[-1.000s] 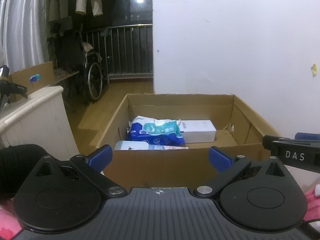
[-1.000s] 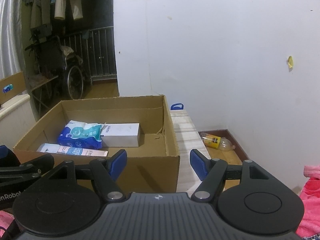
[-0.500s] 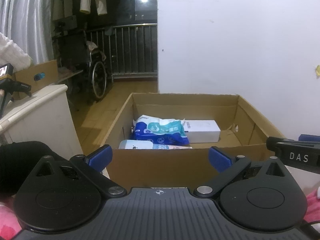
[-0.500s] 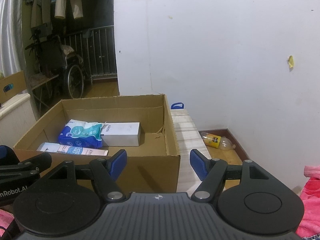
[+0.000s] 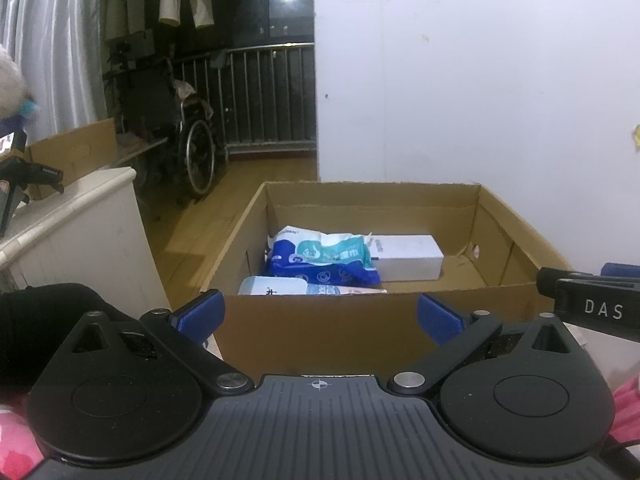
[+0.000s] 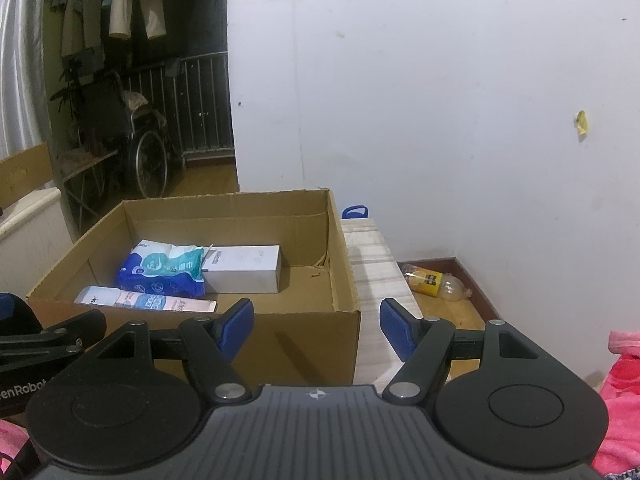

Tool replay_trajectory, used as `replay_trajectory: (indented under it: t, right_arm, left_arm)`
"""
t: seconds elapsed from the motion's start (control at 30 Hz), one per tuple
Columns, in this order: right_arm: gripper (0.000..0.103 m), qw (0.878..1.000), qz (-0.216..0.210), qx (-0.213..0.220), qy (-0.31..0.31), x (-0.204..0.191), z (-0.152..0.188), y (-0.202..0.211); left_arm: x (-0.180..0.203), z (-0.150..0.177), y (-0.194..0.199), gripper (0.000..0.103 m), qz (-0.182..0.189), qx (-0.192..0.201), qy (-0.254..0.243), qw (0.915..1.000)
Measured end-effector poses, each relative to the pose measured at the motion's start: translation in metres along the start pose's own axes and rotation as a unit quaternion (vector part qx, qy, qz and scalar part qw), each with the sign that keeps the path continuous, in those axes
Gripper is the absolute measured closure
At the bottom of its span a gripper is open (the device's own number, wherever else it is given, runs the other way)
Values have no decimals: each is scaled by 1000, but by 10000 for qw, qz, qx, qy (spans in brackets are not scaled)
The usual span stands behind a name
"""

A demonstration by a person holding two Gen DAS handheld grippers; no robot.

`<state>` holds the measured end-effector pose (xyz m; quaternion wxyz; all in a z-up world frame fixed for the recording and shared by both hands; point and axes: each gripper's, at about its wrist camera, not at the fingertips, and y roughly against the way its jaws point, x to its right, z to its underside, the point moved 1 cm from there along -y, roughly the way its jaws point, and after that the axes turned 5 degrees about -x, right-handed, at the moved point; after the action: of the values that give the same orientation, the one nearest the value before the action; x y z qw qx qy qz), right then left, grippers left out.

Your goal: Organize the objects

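From the left wrist, the left gripper (image 5: pixel 320 316) stood wide open and empty, its fingers (image 5: pixel 200 314) short of the cardboard box (image 5: pixel 320 320) holding a blue packet (image 5: pixel 320 264). From the right wrist, the right gripper (image 6: pixel 316 330) gaped empty before the box's near right corner.

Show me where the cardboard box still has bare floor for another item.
The right half of the box floor is bare, from the white carton to the right wall, and forward to the near wall. The left half is crowded: the blue pack lies against the carton, with the flat packet in front of it. Both tongs, left and right, are open and empty.
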<state>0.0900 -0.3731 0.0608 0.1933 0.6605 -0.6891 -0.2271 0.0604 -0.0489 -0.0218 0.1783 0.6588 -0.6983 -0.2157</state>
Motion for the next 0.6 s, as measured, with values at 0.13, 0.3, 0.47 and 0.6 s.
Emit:
replay_trajectory:
  t: [0.13,0.3,0.47,0.6]
  right_arm:
    - [30,10000,-5,1,-18,0,0,-1]
    - [30,10000,-7,0,-16,0,0,-1]
    - [29,10000,-10,-8,-38,0,0,-1]
    - [29,10000,-13,-2,-30,0,0,-1]
  left_arm:
    - [0,0,0,0,-2,6,-15,10000]
    - [1,0,0,0,-15,7,-37,10000]
    - [1,0,-1,0,-31,5,-23,10000]
    - [0,0,-1,0,-27,4,-30,10000]
